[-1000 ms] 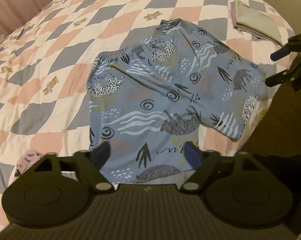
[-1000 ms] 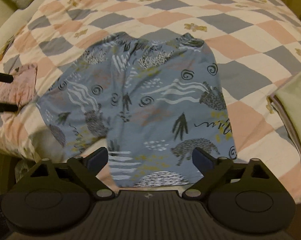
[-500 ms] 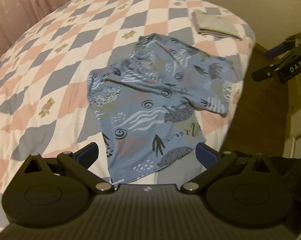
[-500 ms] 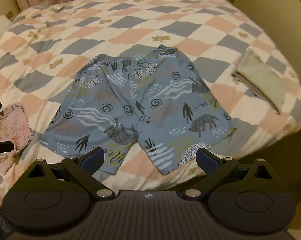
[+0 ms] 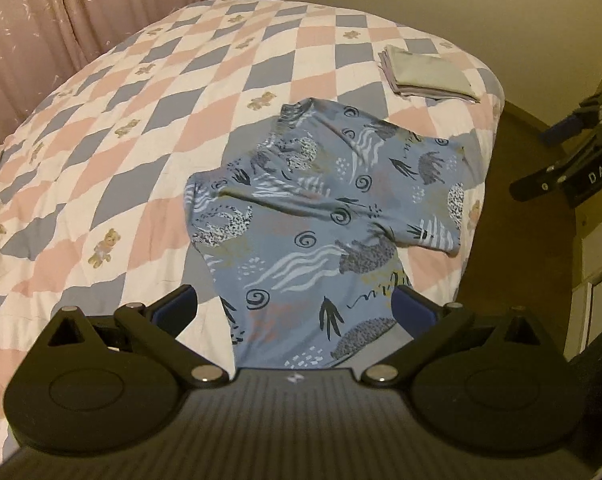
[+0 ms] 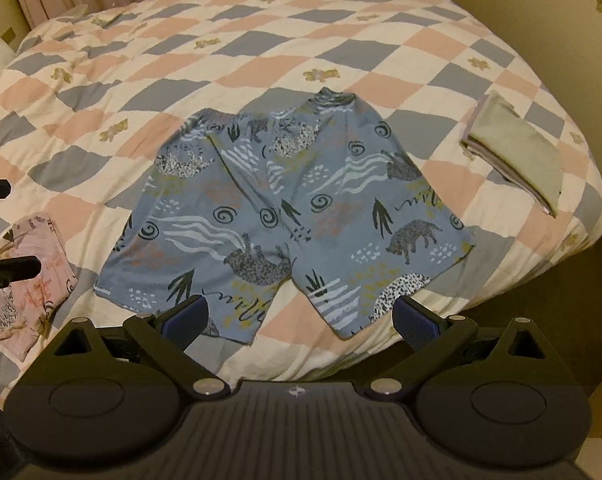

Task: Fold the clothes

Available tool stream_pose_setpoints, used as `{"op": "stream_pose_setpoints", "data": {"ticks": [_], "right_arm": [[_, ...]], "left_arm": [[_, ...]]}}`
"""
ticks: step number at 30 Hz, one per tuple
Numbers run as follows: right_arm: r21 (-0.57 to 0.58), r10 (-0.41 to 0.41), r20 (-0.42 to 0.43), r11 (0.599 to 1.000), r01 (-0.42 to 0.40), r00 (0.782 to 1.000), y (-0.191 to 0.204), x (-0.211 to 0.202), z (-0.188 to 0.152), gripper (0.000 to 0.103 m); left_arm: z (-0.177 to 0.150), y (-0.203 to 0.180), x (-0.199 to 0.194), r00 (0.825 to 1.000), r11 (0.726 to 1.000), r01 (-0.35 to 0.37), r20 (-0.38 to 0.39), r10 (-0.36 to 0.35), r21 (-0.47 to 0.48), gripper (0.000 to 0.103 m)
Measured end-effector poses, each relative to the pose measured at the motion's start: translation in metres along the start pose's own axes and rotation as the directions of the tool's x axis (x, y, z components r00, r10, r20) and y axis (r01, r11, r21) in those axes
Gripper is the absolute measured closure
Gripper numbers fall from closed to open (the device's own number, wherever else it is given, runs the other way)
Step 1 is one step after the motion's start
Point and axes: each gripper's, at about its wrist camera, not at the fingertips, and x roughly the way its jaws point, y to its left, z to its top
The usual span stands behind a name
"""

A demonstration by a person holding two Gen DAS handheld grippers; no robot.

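Both tools wide open, holding nothing: left tool [image 5: 293, 306] w/ fingers spread above the near bed edge, right tool [image 6: 301, 316] same. Blue patterned shorts [image 6: 289, 216] lie flat on the checkered bed [image 6: 261, 28], leg hems at near edge, waistband pointing away. Pink patterned garment [image 6: 25, 280] crumpled near the bed's left edge. Folded grey clothes stack [image 6: 517, 156] by right edge, well apart from shorts.
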Motion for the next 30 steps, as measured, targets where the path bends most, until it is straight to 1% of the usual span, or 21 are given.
{"op": "stream_pose_setpoints", "data": {"ticks": [7, 11, 15, 18, 23, 27, 30], "right_arm": [[0.014, 0.048, -0.010, 0.999, -0.048, 0.999, -0.011, 0.015, -0.004, 0.002], [0.014, 0.072, -0.029, 0.997, -0.071, 0.997, -0.008, 0.023, -0.013, 0.002], [0.025, 0.083, -0.033, 0.996, -0.082, 0.996, 0.003, 0.020, -0.024, 0.002], [0.047, 0.085, -0.013, 0.995, -0.084, 0.996, 0.015, 0.015, -0.033, 0.002], [0.119, 0.036, 0.027, 0.992, -0.039, 0.999, 0.045, 0.005, -0.047, 0.002], [0.143, 0.013, 0.059, 0.989, -0.021, 0.998, 0.077, 0.000, -0.063, 0.002], [0.137, 0.010, 0.078, 0.990, -0.020, 0.997, 0.098, -0.003, -0.072, 0.002]], "left_arm": [[0.007, -0.002, -0.005, 0.999, 0.999, -0.044, -0.020, 0.044, -0.007, 0.001], [-0.004, 0.000, -0.011, 0.998, 0.998, -0.059, -0.035, 0.059, -0.006, 0.001], [-0.015, 0.003, -0.016, 0.996, 0.998, -0.069, -0.051, 0.069, 0.001, 0.001], [-0.026, 0.008, -0.017, 0.997, 0.998, -0.055, -0.051, 0.057, 0.042, 0.001], [-0.047, 0.030, -0.019, 1.000, 0.992, -0.008, -0.029, 0.012, 0.122, 0.001], [-0.063, 0.053, -0.024, 1.000, 0.981, 0.019, -0.001, -0.020, 0.192, 0.001], [-0.067, 0.067, -0.023, 1.000, 0.967, 0.018, 0.002, -0.019, 0.253, 0.001]]}}
